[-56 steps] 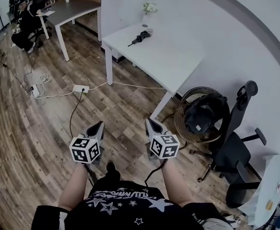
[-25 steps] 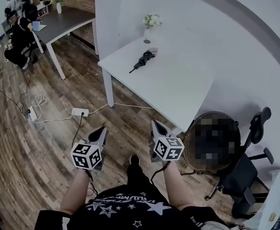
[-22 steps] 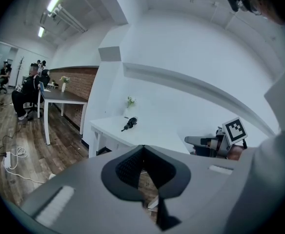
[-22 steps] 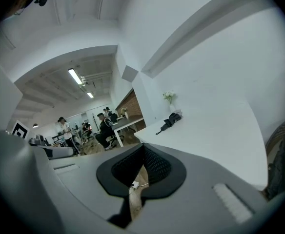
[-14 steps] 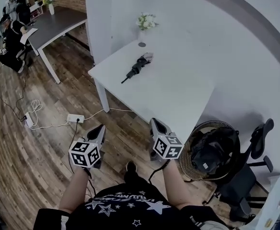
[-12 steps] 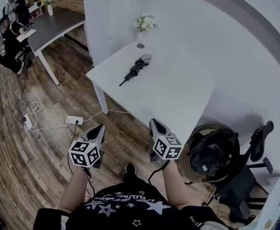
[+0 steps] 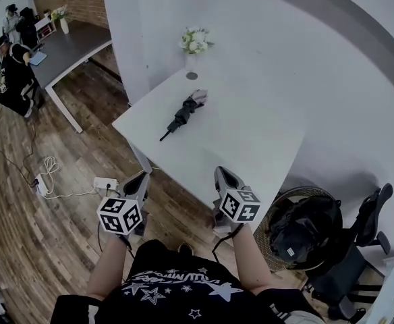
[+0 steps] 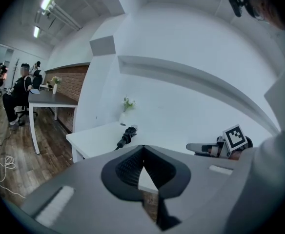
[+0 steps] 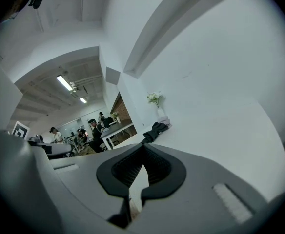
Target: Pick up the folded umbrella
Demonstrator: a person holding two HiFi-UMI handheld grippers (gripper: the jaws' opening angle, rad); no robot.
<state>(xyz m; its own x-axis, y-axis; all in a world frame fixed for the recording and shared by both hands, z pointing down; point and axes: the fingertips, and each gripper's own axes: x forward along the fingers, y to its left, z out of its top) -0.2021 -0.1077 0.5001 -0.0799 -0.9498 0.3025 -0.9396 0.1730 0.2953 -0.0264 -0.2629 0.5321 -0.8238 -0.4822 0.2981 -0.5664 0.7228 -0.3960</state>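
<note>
A dark folded umbrella (image 7: 183, 115) lies on the white table (image 7: 251, 147), handle toward the table's near left edge; it also shows small ahead as the umbrella (image 8: 125, 136) in the left gripper view and as the umbrella (image 9: 155, 129) in the right gripper view. My left gripper (image 7: 141, 181) hangs over the wooden floor, short of the table's near edge, jaws shut on nothing. My right gripper (image 7: 222, 175) is at the table's near edge, also shut and empty. Both are well short of the umbrella.
A vase of white flowers (image 7: 193, 43) stands at the table's far end by the white wall. A wicker basket (image 7: 298, 228) with a dark bag and an office chair (image 7: 359, 248) stand at right. A power strip with cables (image 7: 106, 182) lies on the floor; people sit at a far desk (image 7: 62, 49).
Both grippers, still shut, have come forward toward the white table; the table and umbrella now sit lower and nearer in the head view.
</note>
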